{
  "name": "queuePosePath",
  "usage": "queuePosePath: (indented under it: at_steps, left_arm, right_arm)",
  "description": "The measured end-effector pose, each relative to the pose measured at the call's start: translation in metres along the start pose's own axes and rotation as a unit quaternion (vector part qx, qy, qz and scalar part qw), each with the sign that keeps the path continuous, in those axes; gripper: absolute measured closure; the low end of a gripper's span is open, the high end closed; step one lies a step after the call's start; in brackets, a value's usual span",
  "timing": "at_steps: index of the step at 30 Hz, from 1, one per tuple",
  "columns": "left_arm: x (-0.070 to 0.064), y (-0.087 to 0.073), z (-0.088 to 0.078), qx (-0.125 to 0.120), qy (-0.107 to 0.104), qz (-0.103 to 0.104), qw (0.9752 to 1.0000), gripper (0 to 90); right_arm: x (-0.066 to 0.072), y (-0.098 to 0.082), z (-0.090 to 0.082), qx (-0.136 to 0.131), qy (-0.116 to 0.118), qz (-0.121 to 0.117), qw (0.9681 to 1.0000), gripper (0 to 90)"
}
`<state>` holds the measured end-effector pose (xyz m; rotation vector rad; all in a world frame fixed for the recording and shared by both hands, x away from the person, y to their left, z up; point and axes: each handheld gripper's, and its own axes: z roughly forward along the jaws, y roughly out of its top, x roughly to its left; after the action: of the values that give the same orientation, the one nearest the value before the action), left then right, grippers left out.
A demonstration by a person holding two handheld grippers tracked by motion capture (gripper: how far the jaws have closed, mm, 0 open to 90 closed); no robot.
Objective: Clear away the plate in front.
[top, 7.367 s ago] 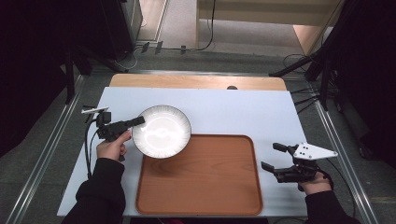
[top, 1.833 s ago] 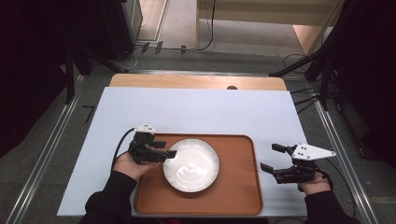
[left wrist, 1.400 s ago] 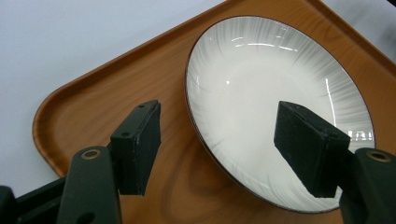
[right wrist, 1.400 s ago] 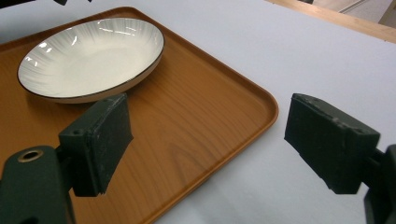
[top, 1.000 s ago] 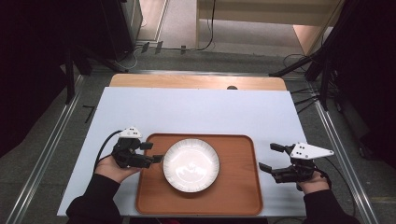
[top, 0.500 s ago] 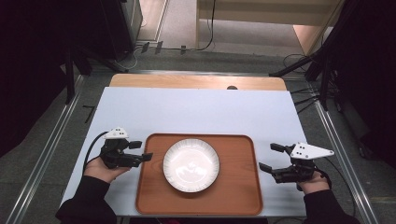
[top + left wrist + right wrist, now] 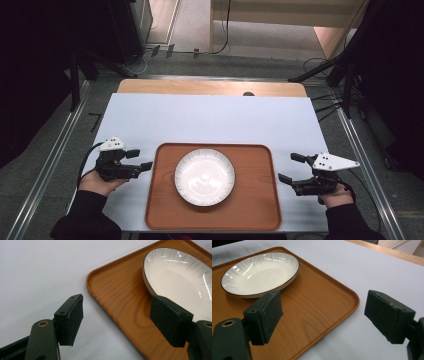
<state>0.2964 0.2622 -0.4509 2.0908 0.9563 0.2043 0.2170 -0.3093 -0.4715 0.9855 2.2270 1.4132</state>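
Your left gripper (image 7: 139, 160) is open and empty, just left of the brown wooden tray (image 7: 165, 210); the round white ribbed plate (image 7: 204, 176) lies to its right. Your right gripper (image 7: 291, 168), also open, stays farther.

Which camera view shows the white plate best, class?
The high view: the whole white plate shows, lying in the wooden tray. The right gripper view shows it slanted; the left gripper view cuts it off behind a jaw.
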Motion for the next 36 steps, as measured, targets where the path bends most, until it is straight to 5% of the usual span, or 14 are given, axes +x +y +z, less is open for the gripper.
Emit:
queuePosePath:
  at_steps: [6, 15, 19, 36]
  left_arm:
    - [0.008, -0.007, -0.005, -0.015, 0.002, 0.003, 0.9999, 27.1]
    - [0.014, -0.013, -0.01, -0.034, 0.035, 0.009, 0.9988, 26.2]
    - [0.018, -0.015, -0.013, -0.046, 0.007, 0.016, 0.9988, 20.2]
    - [0.027, -0.021, -0.019, -0.082, 0.004, 0.011, 0.9966, 21.3]
  right_arm:
    - [0.0, 0.0, -0.001, 0.0, -0.001, 0.003, 1.0, 15.6]
    - [-0.001, -0.001, -0.002, -0.001, -0.005, 0.002, 1.0, 15.6]
    - [-0.001, -0.001, -0.002, -0.002, -0.004, 0.003, 1.0, 15.6]
    - [-0.001, -0.001, -0.002, 0.0, -0.003, 0.003, 1.0, 15.6]
